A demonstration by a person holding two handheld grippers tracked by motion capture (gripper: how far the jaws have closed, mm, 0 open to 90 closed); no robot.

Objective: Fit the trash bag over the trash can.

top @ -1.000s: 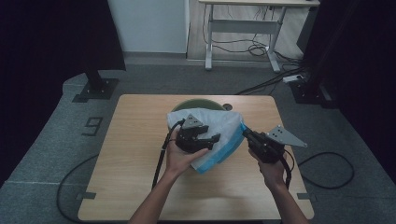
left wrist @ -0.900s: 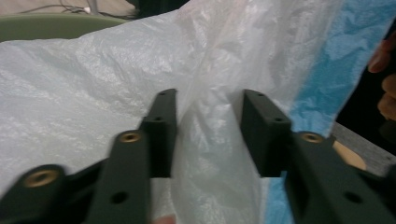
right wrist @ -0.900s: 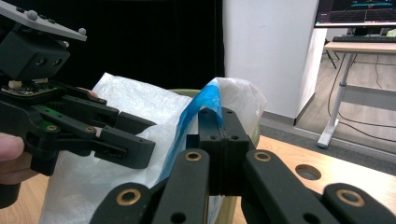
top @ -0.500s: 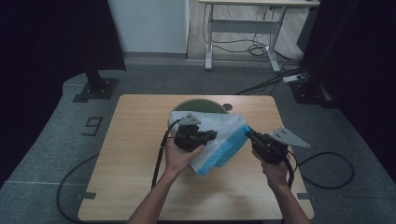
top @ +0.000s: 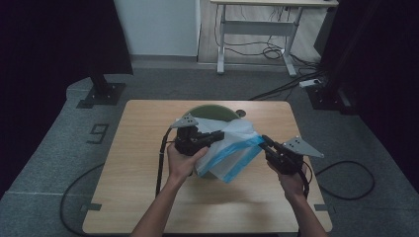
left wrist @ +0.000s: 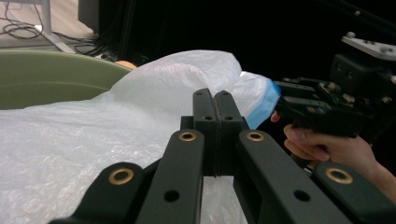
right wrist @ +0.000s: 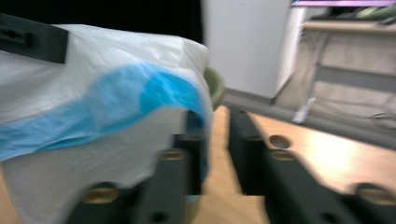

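Item: white plastic bag with blue band [top: 231, 150], draped between both grippers over the green bin [top: 212, 111]. Left gripper [left wrist: 215, 105]: jaws together, pinching film. Right gripper [right wrist: 215, 140]: jaws just been opening, blue edge loose beside one jaw. Step judged: regripping the mouth; next needs the right to re-pinch the rim just ahead.

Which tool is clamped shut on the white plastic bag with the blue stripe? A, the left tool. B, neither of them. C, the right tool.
A: in the left gripper view the left tool has its jaws pressed together on the white plastic bag with the blue stripe, while the right tool shows a gap between its jaws.
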